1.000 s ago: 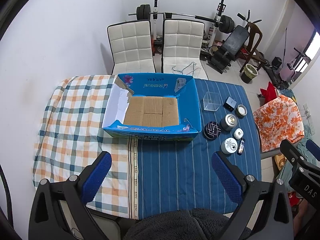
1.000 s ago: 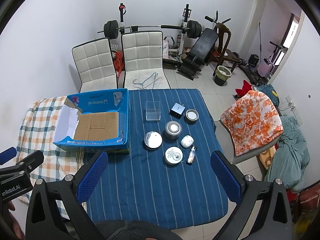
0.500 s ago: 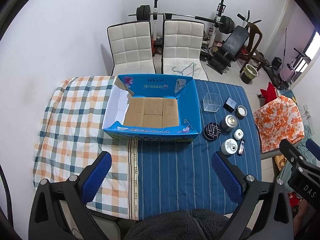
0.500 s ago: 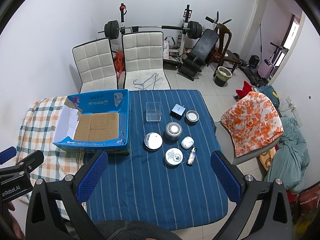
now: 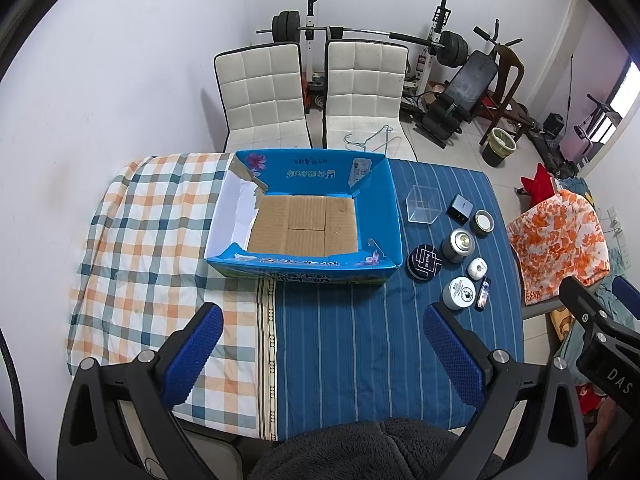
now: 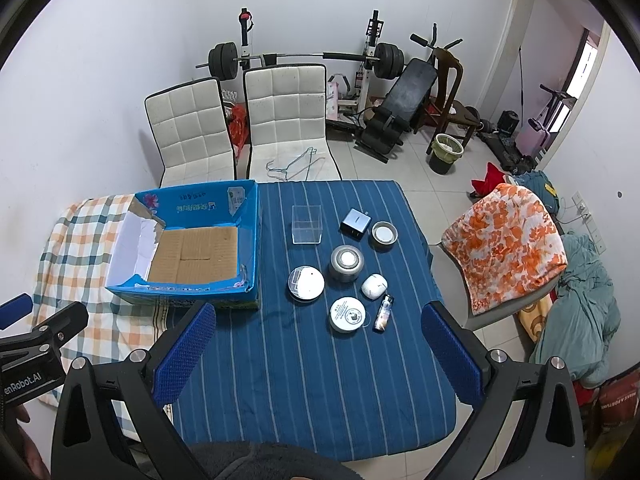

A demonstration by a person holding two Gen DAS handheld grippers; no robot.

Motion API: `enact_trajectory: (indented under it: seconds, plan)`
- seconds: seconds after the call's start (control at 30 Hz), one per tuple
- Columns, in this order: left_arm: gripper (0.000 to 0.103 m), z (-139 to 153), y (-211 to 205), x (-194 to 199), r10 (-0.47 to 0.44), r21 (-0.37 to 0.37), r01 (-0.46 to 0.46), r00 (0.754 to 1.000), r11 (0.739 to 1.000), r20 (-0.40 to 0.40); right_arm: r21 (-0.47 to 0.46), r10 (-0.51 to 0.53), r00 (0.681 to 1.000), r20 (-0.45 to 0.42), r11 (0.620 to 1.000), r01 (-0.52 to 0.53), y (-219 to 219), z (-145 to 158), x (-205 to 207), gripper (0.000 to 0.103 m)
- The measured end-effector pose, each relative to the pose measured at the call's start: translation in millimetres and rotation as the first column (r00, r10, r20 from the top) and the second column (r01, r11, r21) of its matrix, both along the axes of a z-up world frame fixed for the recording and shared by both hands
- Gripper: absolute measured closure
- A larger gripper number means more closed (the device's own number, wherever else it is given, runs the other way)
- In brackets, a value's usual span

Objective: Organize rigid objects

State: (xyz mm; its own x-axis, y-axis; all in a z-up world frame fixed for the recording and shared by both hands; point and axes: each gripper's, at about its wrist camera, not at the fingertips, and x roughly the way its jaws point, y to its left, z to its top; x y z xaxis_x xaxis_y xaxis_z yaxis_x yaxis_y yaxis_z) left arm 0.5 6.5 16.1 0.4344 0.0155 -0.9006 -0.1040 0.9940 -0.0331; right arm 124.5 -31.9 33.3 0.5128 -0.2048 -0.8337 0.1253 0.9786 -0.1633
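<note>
Small objects, eight by my count, sit grouped on the blue striped cloth [image 6: 304,380] right of one open blue box [image 6: 248,232]: clear cube [image 6: 307,230], black charger [image 6: 355,222], four round tins, white case [image 6: 374,286], little bottle [image 6: 383,313]. Box is empty. Checked cloth [image 5: 152,240] covers the table's left part. I see my left gripper [image 5: 320,356] and right gripper [image 6: 318,354] both spread wide, holding nothing. Two white chairs and one barbell rack stand behind.

Even, bright daylight from the right; sharp focus, soft shadows, heavy fisheye bending, dark corners
</note>
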Motion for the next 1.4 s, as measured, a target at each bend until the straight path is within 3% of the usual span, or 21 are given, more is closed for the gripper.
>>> enact_trajectory:
  seconds: [0.53,0.63,0.73,0.83,0.87,0.93,1.07,1.17,1.33,1.4]
  plan:
    - [0.000,10.0,5.9,6.5,-0.004,-0.007,0.004,1.000,1.000,-0.002,0.029,-0.005,1.000,-0.001,1.000,0.005,-7.5,-5.9,2.7,0.000]
    - [0.000,7.8,4.3,10.5,-0.014,-0.012,0.014,1.000,1.000,-0.004,0.069,-0.035,0.999,-0.017,0.997,0.036,-30.1,-10.6,15.7,0.000]
    - [0.000,11.6,-5.6,44.7,-0.060,-0.054,0.061,0.998,0.997,0.020,0.094,-0.089,0.996,-0.031,0.991,0.091,-65.1,-20.8,35.5,0.000]
    - [0.000,7.8,-24.9,76.6,-0.096,-0.051,0.098,0.994,0.994,0.043,0.103,-0.129,0.989,-0.073,0.985,0.136,-103.6,-44.5,69.6,0.000]
    - [0.000,-0.5,-41.7,104.2,-0.132,-0.045,0.135,0.990,0.990,0.051,0.102,-0.139,0.985,-0.099,0.984,0.149,-117.0,-57.1,84.2,0.000]
    - [0.000,-23.2,-67.0,120.4,-0.164,-0.036,0.166,0.986,0.986,0.040,0.131,-0.133,0.981,-0.143,0.980,0.152,-140.4,-82.1,110.2,0.000]
    - [0.000,-107.4,-126.3,171.8,-0.242,-0.051,0.238,0.964,0.970,-0.114,0.197,-0.105,0.961,-0.256,0.968,0.158,-174.6,-156.7,169.4,0.000]
    - [0.000,-142.6,-134.4,179.3,-0.204,0.001,0.207,0.964,0.978,-0.172,0.185,-0.088,0.939,-0.332,0.970,0.157,-184.6,-223.1,209.9,0.002]
    - [0.000,-183.9,-131.5,187.6,-0.106,0.087,0.131,0.962,0.988,-0.251,0.201,-0.047,0.864,-0.501,0.965,0.169,-181.2,-339.2,256.9,0.010]
    - [0.000,-193.3,-132.8,193.5,-0.076,0.125,0.111,0.964,0.986,-0.255,0.215,-0.030,0.848,-0.530,0.962,0.169,-175.7,-363.7,264.2,0.012]
